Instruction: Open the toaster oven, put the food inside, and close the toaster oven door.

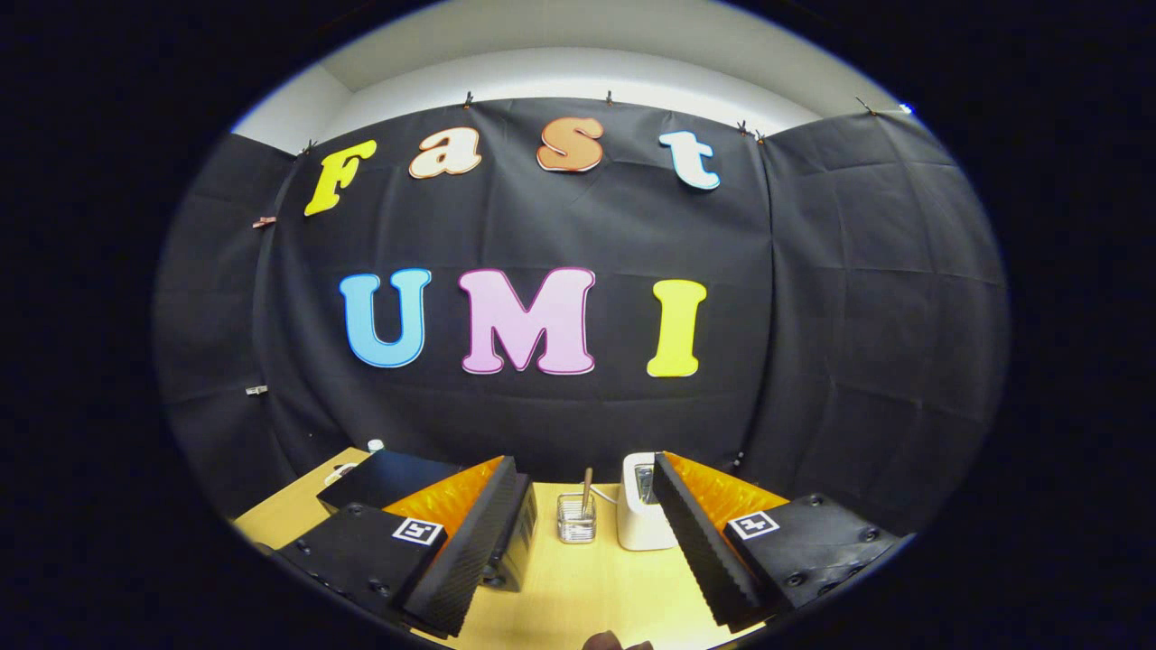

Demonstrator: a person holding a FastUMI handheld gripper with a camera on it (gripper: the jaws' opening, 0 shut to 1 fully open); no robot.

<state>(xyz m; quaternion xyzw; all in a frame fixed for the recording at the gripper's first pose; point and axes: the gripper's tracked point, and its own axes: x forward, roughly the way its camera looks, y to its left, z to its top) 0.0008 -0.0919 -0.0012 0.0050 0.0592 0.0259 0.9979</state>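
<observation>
One tool (578, 542) with two fingers (470, 551), spread apart and holding nothing. On one desk (578, 596): one dark toaster oven (397, 483) behind the left finger, one clear glass holder (576, 519) with one stick in it (a utensil, perhaps; too small to tell), and one white toaster (641, 515). One small white-capped item (376, 445) sits at the desk's far corner.

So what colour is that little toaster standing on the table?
White toaster, seen in the gripper view, beyond the open gripper, on the light wooden table.
</observation>
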